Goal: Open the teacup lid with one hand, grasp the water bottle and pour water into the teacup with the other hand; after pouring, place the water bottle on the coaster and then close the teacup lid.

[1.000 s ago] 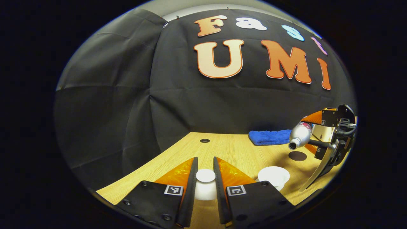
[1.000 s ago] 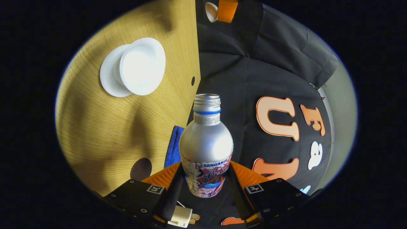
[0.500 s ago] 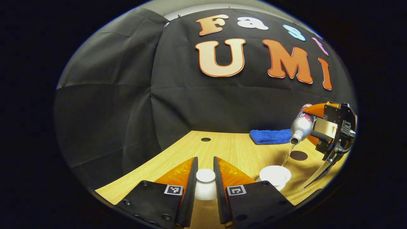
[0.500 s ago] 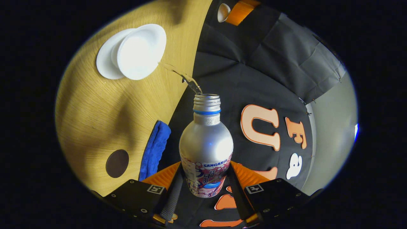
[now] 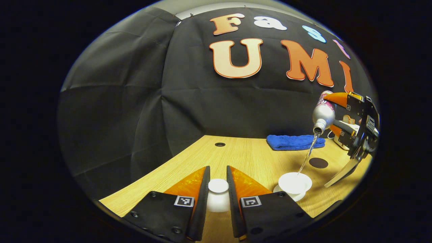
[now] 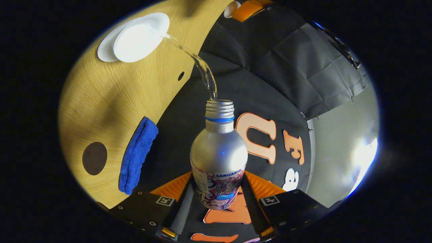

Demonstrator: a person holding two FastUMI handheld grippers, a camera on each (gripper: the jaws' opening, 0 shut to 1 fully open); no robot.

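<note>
My left gripper [image 5: 218, 184] is shut on the knob of the white teacup lid [image 5: 218, 199], held low over the wooden table [image 5: 249, 157]. To its right stands the open white teacup [image 5: 294, 183] on its saucer. My right gripper [image 6: 218, 189] is shut on a silver water bottle [image 6: 218, 152], tipped mouth-down above the cup. A thin stream of water [image 5: 306, 155] falls from the bottle [image 5: 323, 113] into the teacup [image 6: 136, 37]. The dark round coaster [image 5: 318, 162] lies beyond the cup, coaster [image 6: 94, 158] bare.
A folded blue cloth [image 5: 293, 141] lies at the back of the table near the wall; the cloth [image 6: 137, 153] sits beside the coaster. A small round hole [image 5: 219, 144] marks the tabletop at the back. A white box [image 5: 344, 135] is behind the right gripper.
The right gripper has risen and tilted the bottle further; water, absent one second ago, now streams steadily into the teacup. The left gripper keeps the lid still.
</note>
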